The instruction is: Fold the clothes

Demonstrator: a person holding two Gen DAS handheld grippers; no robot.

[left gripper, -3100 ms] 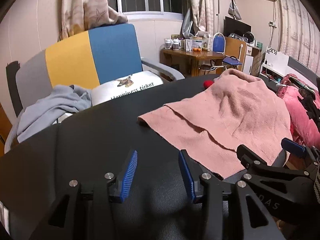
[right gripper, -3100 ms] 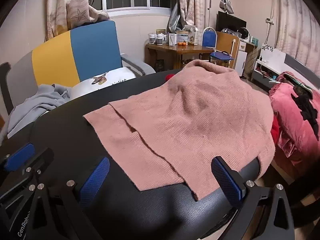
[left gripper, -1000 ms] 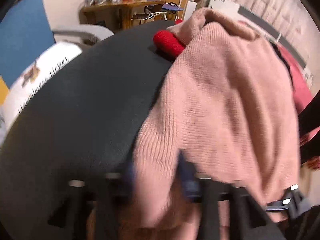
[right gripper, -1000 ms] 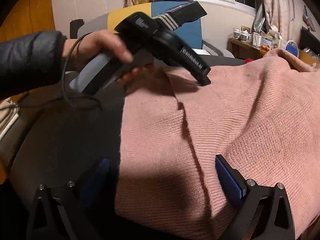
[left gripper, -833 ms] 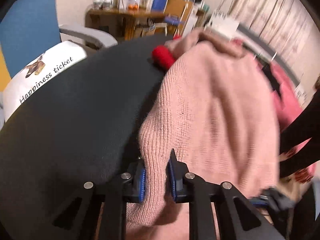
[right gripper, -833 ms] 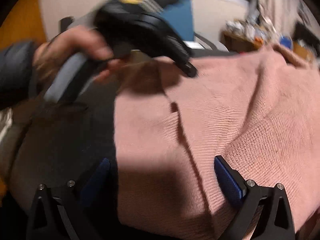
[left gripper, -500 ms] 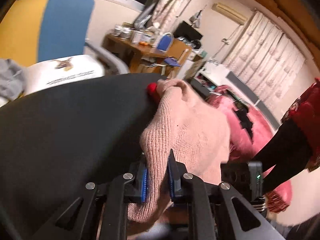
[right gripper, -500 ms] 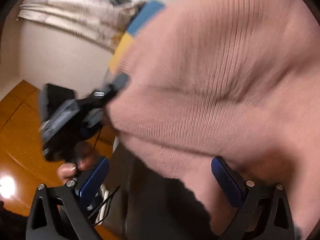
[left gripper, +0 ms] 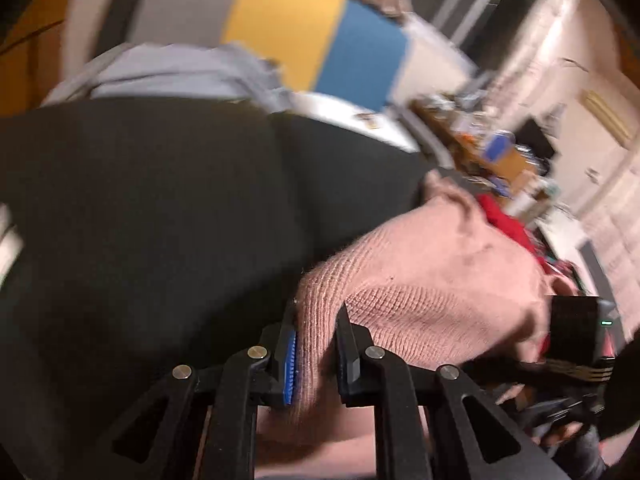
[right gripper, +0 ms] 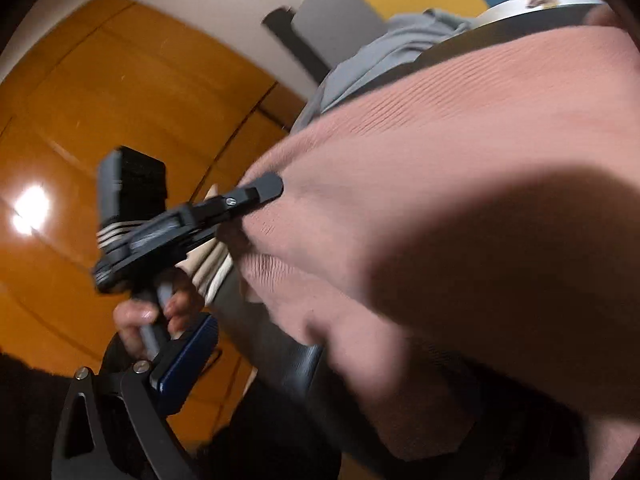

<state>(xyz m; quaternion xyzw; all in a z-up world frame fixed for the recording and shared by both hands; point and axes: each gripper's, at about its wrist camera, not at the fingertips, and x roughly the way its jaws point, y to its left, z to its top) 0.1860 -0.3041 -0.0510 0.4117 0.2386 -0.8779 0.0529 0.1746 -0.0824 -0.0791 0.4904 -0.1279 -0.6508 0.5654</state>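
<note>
A pink knitted sweater [left gripper: 432,304] lies on the round black table [left gripper: 160,208]. My left gripper [left gripper: 316,344] is shut on a fold of the sweater's edge and holds it above the table. It also shows in the right wrist view [right gripper: 248,196], pinching the sweater [right gripper: 460,184]. My right gripper shows only its left blue-padded finger [right gripper: 184,360]; the sweater hangs over the rest of the view and hides the other finger. The right gripper's body [left gripper: 576,344] shows at the right of the left wrist view.
A chair with grey, yellow and blue back panels [left gripper: 304,40] stands behind the table, with a grey garment [left gripper: 176,76] on it. A red item [left gripper: 504,220] lies past the sweater. An orange wooden wall [right gripper: 100,120] is at the left. A cluttered desk [left gripper: 492,152] stands far back.
My left gripper closed on the sweater's edge and lifted it, swinging left. My right gripper has tilted up under the sweater, which now covers most of its view.
</note>
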